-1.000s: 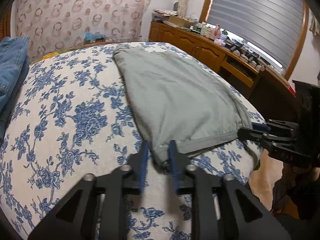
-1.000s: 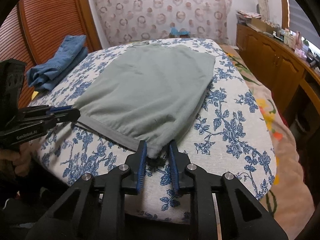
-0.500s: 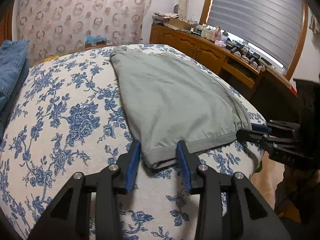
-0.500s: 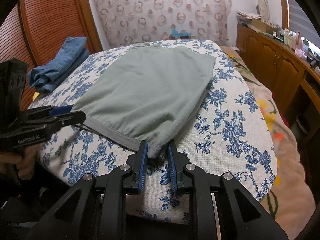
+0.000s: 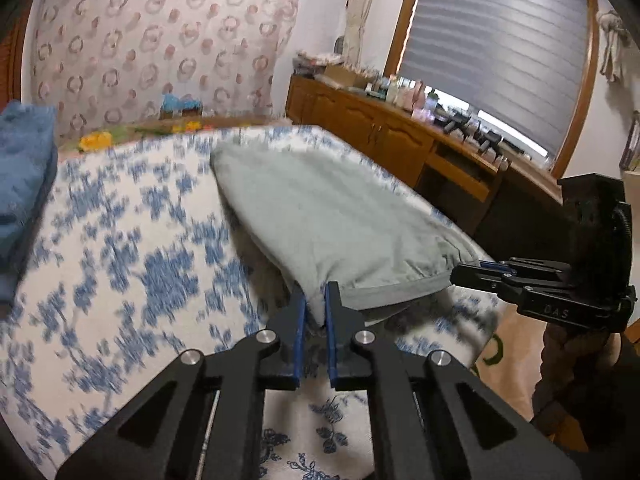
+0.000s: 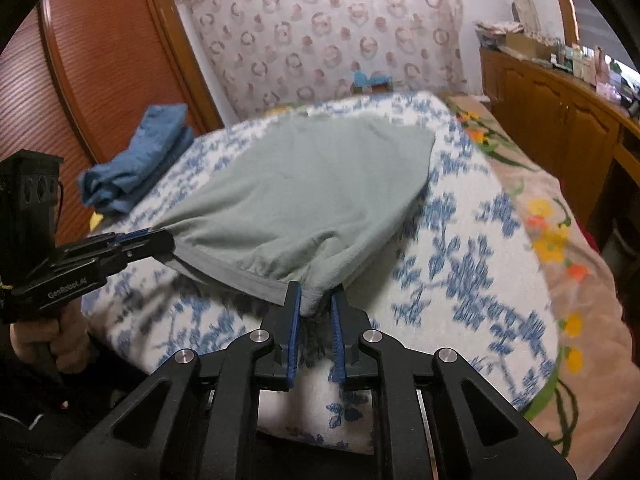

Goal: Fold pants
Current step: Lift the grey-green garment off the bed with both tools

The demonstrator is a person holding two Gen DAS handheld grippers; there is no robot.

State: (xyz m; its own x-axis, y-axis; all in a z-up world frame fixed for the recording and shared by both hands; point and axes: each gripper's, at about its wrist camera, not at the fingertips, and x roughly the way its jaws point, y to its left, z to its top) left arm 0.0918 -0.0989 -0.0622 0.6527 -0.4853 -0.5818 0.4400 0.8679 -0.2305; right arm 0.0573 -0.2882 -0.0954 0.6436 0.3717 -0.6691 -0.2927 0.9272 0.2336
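white lettering reading "genrobot.ai" runs along the black side of the left gripper, seen in the right wrist view at the left edge of the frame. in the left wrist view, the black body of the right gripper carries small raised characters that look like "das"; they are faint and may be part of a longer mark, so the reading is uncertain. nothing else in either view can be read: the boxes and bottles on the wooden sideboard are too small and blurred to make out any labels.
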